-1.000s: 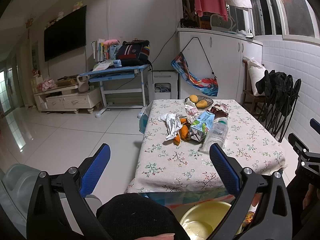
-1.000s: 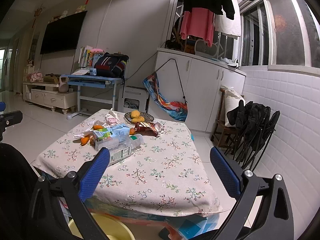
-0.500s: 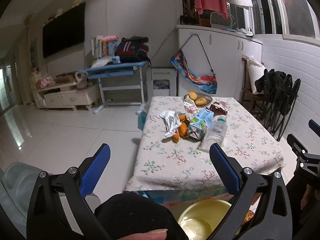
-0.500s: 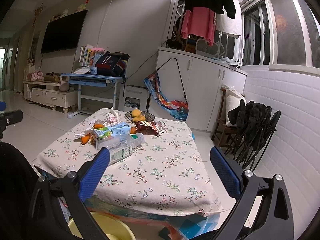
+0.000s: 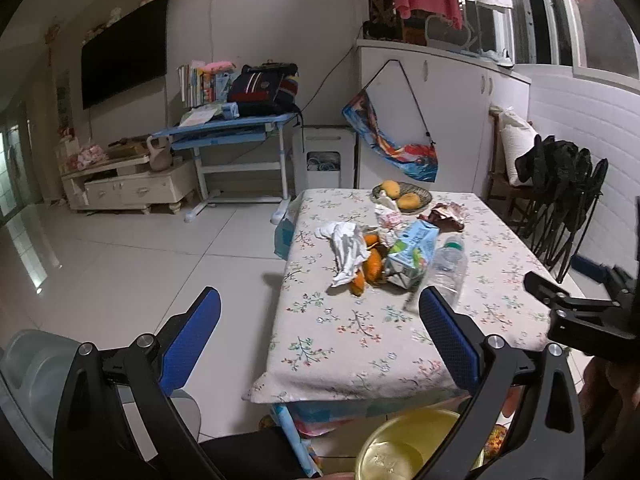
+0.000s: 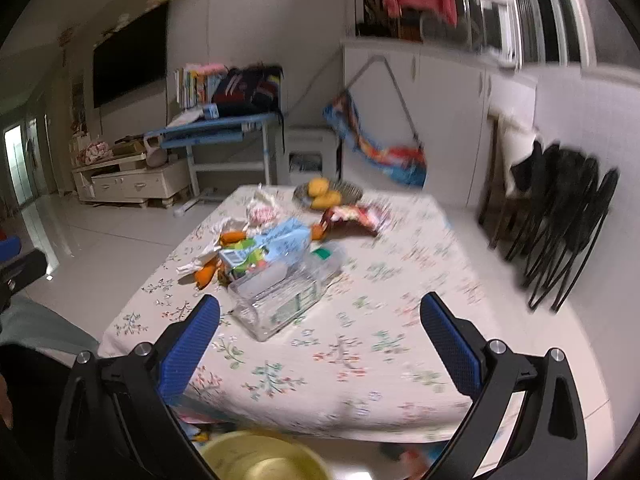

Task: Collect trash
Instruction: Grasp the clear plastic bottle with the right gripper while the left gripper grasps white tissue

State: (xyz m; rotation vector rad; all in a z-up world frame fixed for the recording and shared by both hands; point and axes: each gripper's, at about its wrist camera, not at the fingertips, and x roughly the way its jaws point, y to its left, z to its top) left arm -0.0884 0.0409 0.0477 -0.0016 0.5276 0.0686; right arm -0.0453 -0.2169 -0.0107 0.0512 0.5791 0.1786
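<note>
Trash [image 5: 384,254] heaped — both claws agape

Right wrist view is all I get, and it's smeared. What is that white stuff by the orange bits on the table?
Observer: The left wrist view is sharp. It's a crumpled white tissue draped over orange scraps, next to the carton.
Operator: And the other grabber thing, is it holding anything?
Observer: No. The left gripper is open and empty.
Operator: Is there anything on the floor that I can't see?
Observer: Yes, a pale blue bag-like thing sits on the floor against the table, on the side toward the blue desk.
</note>
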